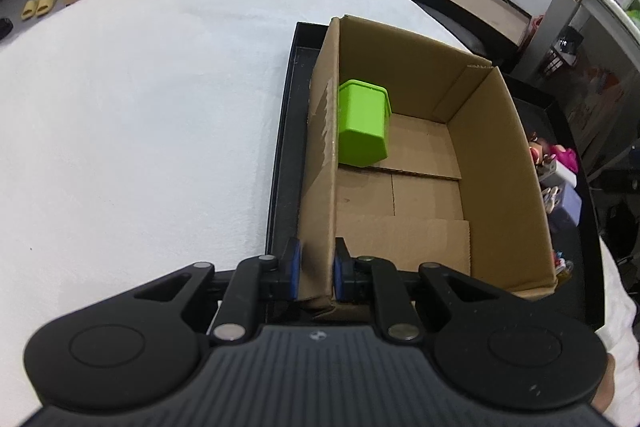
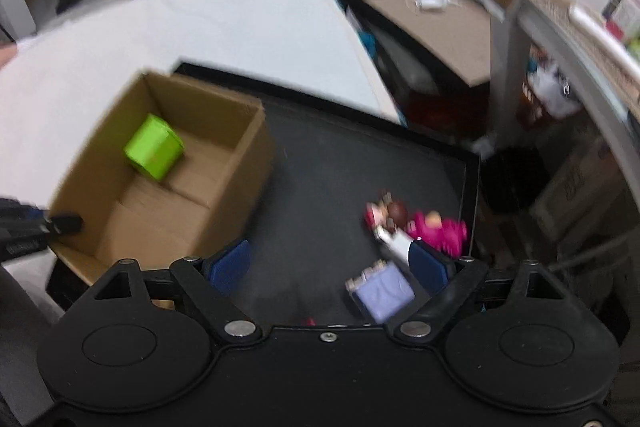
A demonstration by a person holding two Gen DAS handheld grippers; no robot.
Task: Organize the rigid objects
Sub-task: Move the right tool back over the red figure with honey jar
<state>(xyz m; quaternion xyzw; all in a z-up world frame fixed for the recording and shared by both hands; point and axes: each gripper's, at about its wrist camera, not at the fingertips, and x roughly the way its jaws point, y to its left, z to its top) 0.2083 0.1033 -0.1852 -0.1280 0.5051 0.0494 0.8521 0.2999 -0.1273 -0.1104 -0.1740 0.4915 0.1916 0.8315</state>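
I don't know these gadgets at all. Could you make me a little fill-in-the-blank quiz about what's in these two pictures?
1. The cardboard box stands in a black ____.
2. The only thing inside the box is a ____ container.
3. The left gripper is clamped on the box's ____.
4. The right gripper hangs with jaws ____ over the tray, near the small toys.

Missing words: tray; green; wall; open
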